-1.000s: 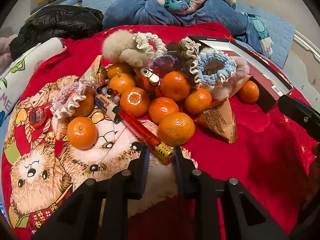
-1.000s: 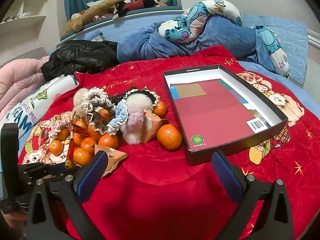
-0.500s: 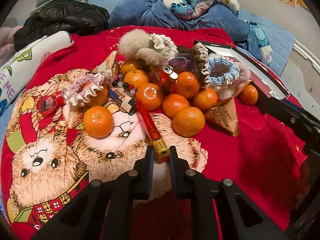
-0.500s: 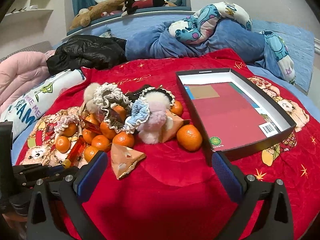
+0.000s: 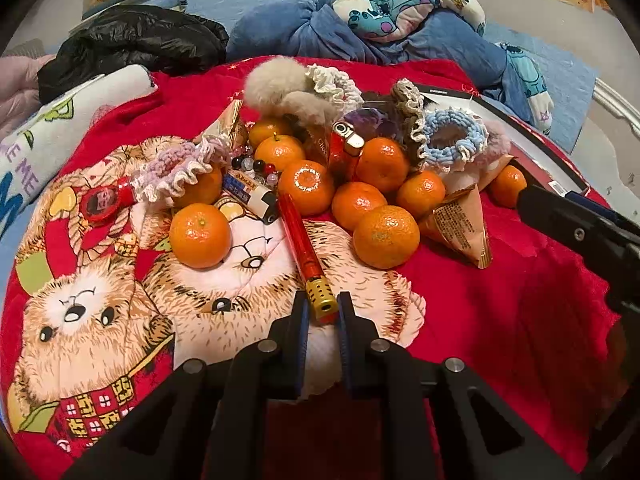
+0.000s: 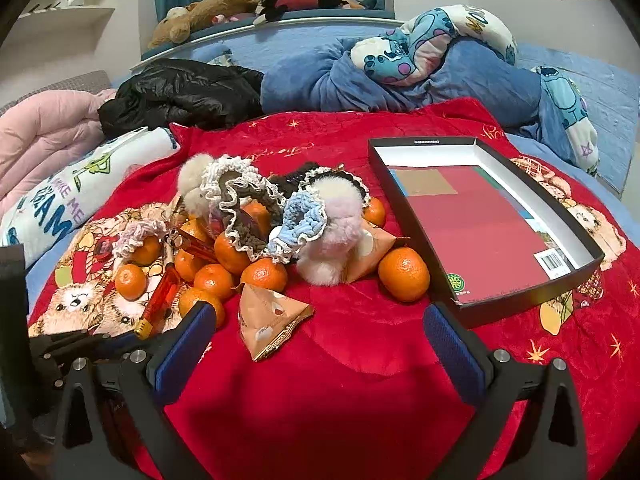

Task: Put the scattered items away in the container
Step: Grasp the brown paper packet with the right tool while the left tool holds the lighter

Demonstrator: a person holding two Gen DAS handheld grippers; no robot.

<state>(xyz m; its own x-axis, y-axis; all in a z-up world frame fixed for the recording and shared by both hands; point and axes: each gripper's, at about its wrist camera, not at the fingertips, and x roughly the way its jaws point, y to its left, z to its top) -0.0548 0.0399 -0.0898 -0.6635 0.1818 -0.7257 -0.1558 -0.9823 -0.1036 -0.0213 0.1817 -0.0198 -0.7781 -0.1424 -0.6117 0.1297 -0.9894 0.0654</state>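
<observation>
Left wrist view: my left gripper (image 5: 322, 312) pinches only the gold tip of the long red lighter (image 5: 298, 236); it may pivot and slip.

Right wrist view: my right gripper (image 6: 316, 334) gapes, empty; box (image 6: 532, 296) far right, nothing in it.

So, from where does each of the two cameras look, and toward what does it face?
Left wrist: sits on the left claw, low over the red blanket; faces the mandarin pile; its fingers close on the gold tip of the long red lighter; the right claw's finger shows at the right edge.
Right wrist: sits on the right claw, open, facing the pile and the empty black box; the left claw shows lower left.
Both share the lighter, the blue crochet scrunchie and the triangular snack packet.
</observation>
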